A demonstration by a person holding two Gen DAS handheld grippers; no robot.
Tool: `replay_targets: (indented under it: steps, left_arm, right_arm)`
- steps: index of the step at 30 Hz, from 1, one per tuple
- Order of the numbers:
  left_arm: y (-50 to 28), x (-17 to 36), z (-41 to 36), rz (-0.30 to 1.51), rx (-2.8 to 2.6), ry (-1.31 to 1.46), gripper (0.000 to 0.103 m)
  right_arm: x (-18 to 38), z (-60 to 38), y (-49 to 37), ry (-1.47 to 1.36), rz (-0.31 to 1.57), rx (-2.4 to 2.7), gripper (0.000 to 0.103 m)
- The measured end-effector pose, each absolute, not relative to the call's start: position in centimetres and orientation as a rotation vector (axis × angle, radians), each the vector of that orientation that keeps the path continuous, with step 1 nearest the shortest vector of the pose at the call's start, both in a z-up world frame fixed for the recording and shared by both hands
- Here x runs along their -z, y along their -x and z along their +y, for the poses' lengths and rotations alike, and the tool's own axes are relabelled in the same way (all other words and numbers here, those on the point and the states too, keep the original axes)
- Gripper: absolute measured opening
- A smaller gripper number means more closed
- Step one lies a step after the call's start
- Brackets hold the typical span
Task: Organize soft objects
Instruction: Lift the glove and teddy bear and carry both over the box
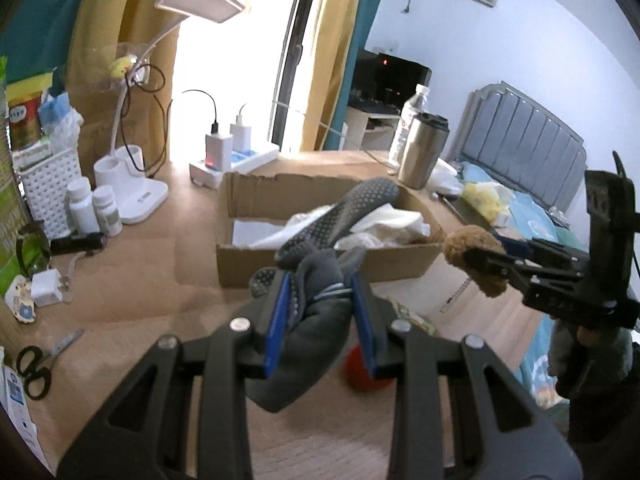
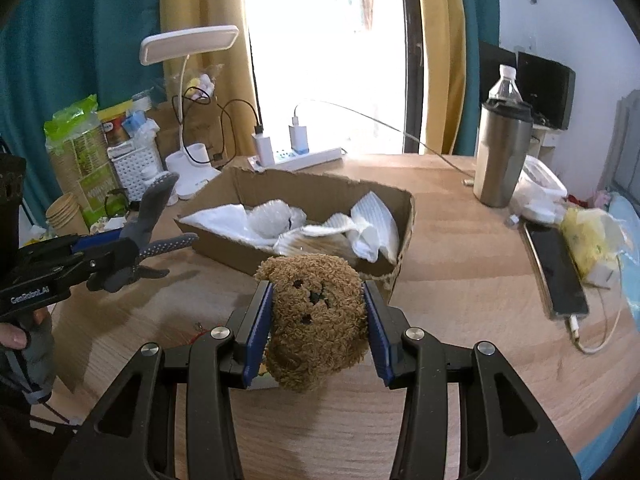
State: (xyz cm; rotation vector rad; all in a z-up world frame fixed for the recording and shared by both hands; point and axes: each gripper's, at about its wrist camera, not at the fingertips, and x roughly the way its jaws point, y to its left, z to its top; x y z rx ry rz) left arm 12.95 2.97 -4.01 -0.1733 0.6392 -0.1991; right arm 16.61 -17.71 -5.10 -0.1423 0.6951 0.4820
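My left gripper (image 1: 318, 300) is shut on a grey glove (image 1: 316, 320) with dotted fingers; the glove hangs above the wooden desk, its fingers sticking up in front of the cardboard box (image 1: 320, 264). The same glove (image 2: 136, 256) and left gripper (image 2: 120, 258) show at the left of the right wrist view. My right gripper (image 2: 318, 312) is shut on a brown plush bear (image 2: 316, 316), held above the desk just before the box (image 2: 240, 196). The bear (image 1: 476, 260) and the right gripper (image 1: 480, 258) appear at the right of the left wrist view. White soft cloths (image 2: 360, 228) lie in the box.
A steel tumbler (image 2: 502, 156) and water bottle (image 2: 505, 84) stand at the back right, a phone (image 2: 558, 272) on a cable beside them. A desk lamp (image 2: 188, 44), power strip (image 2: 308, 158), white basket (image 1: 48, 184), pill bottles (image 1: 94, 210) and scissors (image 1: 36, 364) crowd the left. A red object (image 1: 360, 372) sits under the glove.
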Motion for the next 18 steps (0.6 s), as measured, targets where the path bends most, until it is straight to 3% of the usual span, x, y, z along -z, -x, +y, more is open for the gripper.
replay_targets:
  steps: [18]
  left_arm:
    - [-15.8, 1.7, 4.6, 0.570, 0.120, 0.146, 0.033]
  right_arm:
    - [3.1, -18.0, -19.3, 0.106, 0.626, -0.525, 0.046]
